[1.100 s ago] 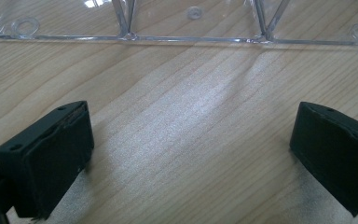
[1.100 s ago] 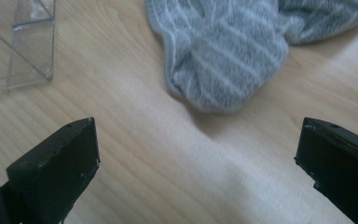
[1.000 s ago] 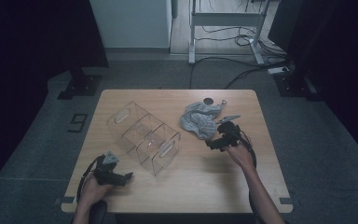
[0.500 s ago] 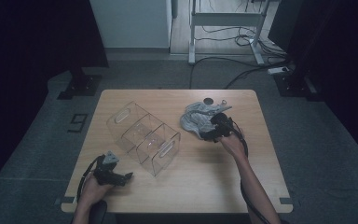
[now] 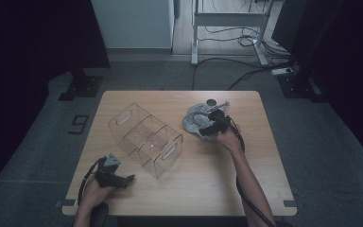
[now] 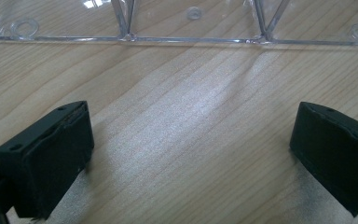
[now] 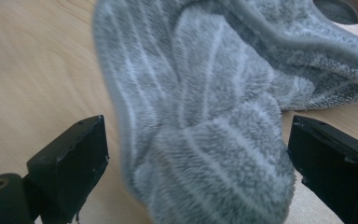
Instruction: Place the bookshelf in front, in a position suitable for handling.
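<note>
- Evidently the work in hand was picking up the grey striped cloth [image 5: 197,120], which lay bunched at right of centre in the high view, on the far right part of the wooden table [image 5: 208,179].
- Right gripper [image 5: 211,128] sat at the cloth's near edge. In the right gripper view a fold of the cloth [image 7: 214,140] stood between the two black jaws, which were wide apart; the jaws had just begun closing, but neither pad pressed on the fabric yet. Judged: positioned so a thick fold, rather than a flat edge, would be caught.
- A dark round hole in the table [image 7: 342,9] showed at the upper right of that view, just beyond the cloth.
- Clear plastic organiser [image 5: 146,138] stood left of centre in the high view, apart from the cloth, its compartments bare; probably the destination, which would explain its open top facing up.
- Left gripper [image 5: 123,180] rested at lower left of the high view, jaws spread and holding nothing. In the left gripper view the organiser's base edge [image 6: 186,39] ran along the top, near but not touching; judged parked, ready to steady the organiser.
</note>
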### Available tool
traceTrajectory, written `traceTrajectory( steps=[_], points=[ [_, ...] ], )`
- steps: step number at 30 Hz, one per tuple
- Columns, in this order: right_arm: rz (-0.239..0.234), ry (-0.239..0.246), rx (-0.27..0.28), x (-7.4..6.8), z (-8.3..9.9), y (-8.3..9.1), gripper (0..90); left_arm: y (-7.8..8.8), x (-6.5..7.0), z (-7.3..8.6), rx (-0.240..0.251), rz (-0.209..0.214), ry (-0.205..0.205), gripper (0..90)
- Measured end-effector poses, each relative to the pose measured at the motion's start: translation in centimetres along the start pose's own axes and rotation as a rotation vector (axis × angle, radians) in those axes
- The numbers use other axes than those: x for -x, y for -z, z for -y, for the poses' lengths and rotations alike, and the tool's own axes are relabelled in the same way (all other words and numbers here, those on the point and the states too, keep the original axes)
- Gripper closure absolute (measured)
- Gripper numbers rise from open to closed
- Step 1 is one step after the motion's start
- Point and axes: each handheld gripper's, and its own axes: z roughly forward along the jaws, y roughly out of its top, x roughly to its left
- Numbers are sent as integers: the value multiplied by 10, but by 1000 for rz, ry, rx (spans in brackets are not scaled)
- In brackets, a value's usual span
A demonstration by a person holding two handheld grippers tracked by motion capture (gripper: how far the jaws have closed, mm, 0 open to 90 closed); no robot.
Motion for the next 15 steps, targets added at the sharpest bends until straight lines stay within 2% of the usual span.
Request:
traceTrajectory(
  steps=[5,9,12,13,14,15],
  points=[
    [25,-6,-16,3,2,-13,85,0,0,0,0,0,0,0],
    [48,1,-33,2,3,-23,163,0,0,0,0,0,0,0],
    [72,-13,-40,3,4,-27,331,0,0,0,0,0,0,0],
    [72,-13,-40,3,4,-27,331,0,0,0,0,0,0,0],
    [72,-16,-38,3,4,-27,377,0,0,0,0,0,0,0],
    [77,-24,-38,4,6,-26,485,0,0,0,0,0,0,0]
  ],
)
